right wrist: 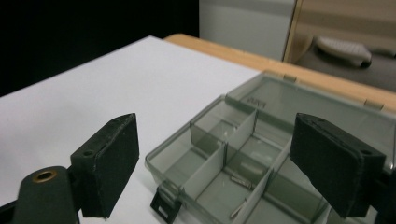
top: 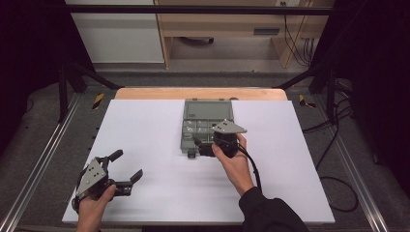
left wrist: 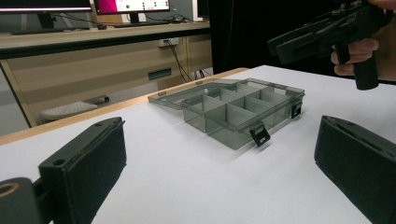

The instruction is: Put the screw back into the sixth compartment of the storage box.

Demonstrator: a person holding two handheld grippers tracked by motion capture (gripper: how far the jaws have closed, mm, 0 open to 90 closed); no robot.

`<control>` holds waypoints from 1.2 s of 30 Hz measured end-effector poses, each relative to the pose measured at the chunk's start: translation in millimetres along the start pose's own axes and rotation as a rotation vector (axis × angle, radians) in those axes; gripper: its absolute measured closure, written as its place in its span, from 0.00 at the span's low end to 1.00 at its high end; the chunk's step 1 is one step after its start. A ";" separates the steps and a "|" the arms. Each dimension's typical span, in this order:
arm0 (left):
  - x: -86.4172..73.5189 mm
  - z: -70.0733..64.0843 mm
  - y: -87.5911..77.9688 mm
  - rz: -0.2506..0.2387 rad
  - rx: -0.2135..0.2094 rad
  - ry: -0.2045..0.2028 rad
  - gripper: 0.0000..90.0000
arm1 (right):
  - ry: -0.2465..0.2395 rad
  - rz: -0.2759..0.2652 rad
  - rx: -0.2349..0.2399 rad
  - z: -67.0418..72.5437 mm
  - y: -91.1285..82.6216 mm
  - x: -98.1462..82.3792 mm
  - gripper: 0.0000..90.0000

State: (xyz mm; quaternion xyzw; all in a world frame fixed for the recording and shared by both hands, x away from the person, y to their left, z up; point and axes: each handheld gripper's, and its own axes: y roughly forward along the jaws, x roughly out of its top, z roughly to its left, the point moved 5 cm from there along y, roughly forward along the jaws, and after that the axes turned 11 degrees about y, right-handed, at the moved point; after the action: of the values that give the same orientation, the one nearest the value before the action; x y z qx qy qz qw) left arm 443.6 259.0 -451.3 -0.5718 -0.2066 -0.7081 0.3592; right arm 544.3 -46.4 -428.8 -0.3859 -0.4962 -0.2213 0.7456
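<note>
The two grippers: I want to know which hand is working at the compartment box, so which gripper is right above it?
The right gripper, open, hangs over the open compartment box's near edge. The left gripper, also open, sits far off at the table's near left corner.

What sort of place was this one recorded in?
Probably a lab or office workroom: a white-covered table inside a black metal frame, monitors on a wooden desk behind, cables on the floor.

Grey floor [top: 43, 140] around the bench [top: 145, 145], white-topped with a wooden far edge. Dark metal frame [top: 193, 9] overhead. Pale wooden desk [top: 222, 24] behind, black cables [top: 295, 43] hanging; monitors [left wrist: 130, 5] lit on a desk.
</note>
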 end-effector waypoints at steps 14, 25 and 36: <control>-0.4 3.1 -3.4 -0.006 0.021 -0.007 0.02 | -0.100 -0.120 -0.019 -3.4 -21.3 3.7 0.16; -0.2 3.1 -3.5 -0.003 0.017 0.003 0.02 | -0.060 -0.186 -0.054 -26.2 -58.7 -3.4 0.12; -0.1 3.8 -3.6 -0.006 0.023 0.001 0.02 | -0.049 -0.217 -0.043 -40.0 -79.7 -19.7 0.06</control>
State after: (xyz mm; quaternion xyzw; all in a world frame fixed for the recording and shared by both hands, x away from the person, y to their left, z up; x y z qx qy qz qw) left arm 443.4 264.1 -450.0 -0.5667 -0.2162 -0.7070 0.3636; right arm 502.2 -127.4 -426.7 -0.3510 -0.5484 -0.3017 0.6965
